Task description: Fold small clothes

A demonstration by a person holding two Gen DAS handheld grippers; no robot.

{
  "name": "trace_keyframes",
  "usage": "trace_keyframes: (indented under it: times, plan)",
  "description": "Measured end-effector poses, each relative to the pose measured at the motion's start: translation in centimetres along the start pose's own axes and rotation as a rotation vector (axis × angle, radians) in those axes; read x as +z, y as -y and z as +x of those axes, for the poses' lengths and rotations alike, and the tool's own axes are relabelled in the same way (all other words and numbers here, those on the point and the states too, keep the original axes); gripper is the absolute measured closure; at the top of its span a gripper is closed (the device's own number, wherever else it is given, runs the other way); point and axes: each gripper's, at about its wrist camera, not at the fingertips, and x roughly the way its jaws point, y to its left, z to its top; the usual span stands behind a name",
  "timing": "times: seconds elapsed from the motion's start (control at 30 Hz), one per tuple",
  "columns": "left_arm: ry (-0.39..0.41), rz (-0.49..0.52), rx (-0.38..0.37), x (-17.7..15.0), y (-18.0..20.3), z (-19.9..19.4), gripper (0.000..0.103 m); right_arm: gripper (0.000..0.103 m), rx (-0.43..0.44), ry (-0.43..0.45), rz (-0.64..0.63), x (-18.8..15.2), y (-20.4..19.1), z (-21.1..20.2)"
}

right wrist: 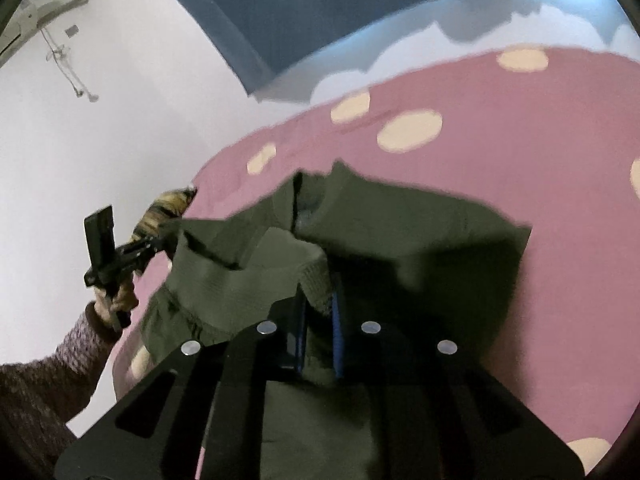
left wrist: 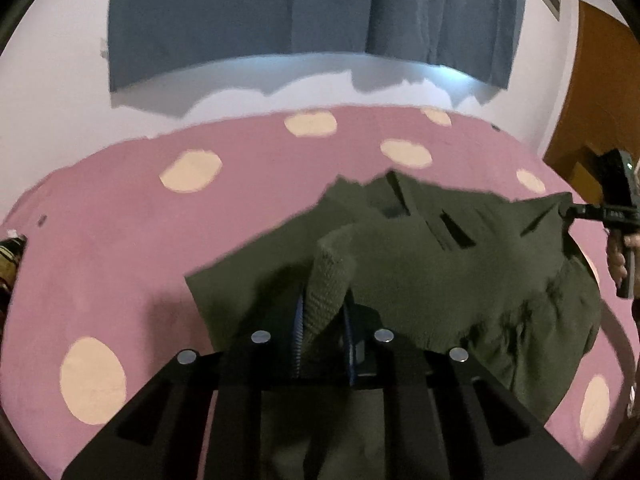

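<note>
The left gripper (left wrist: 324, 320) clamps a ribbed edge of the olive green garment (left wrist: 460, 264), and the right gripper (right wrist: 320, 312) pinches another ribbed edge. The garment hangs stretched between them above the pink polka-dot bed (left wrist: 120, 240).

Olive-green garment (left wrist: 460, 272); pink sheet (left wrist: 120, 240), cream dots; blue curtain (left wrist: 280, 12); black tongs (left wrist: 324, 320), blue pads.
</note>
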Motion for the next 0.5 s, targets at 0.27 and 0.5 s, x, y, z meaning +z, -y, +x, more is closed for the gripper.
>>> trace_keyframes:
  times: [0.27,0.5]
  plan:
    - [0.018,-0.043,0.125,4.4,-0.7,2.1,0.087,0.094,-0.035,0.102,0.037,5.4,0.1,0.9]
    - [-0.083,-0.084,0.217,4.7,-2.4,8.3,0.087,0.094,-0.12,0.014,0.121,6.7,4.0,7.0]
